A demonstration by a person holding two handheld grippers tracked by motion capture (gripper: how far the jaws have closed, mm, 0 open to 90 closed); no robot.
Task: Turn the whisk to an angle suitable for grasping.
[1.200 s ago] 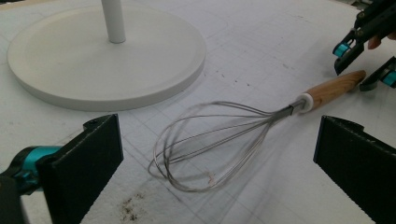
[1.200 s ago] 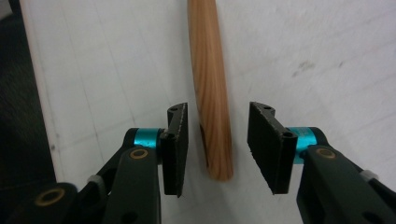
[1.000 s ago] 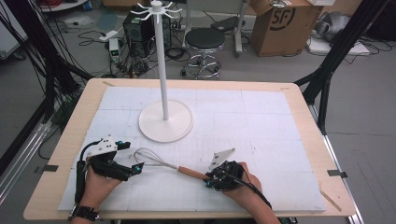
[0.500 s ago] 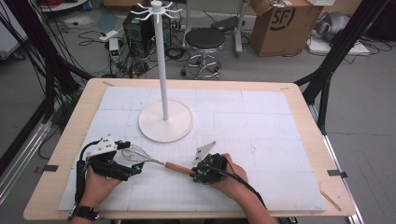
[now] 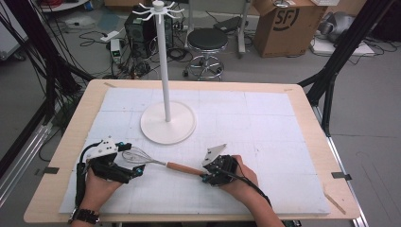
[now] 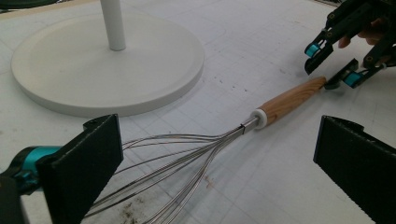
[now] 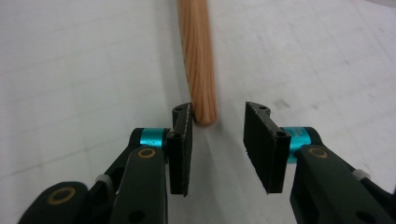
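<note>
Right gripper (image 7: 217, 140) jaws have just been opening, letting go of the whisk (image 5: 153, 162) handle end, which has slid toward 9 o'clock since a second ago and is now lying flat at 6 o'clock from the white stand (image 5: 168, 122). Left gripper (image 6: 219, 170) is waiting with jaws wide apart, straddling the wire loops: a handover looks underway. Count: one whisk, one stand, two grippers.
</note>
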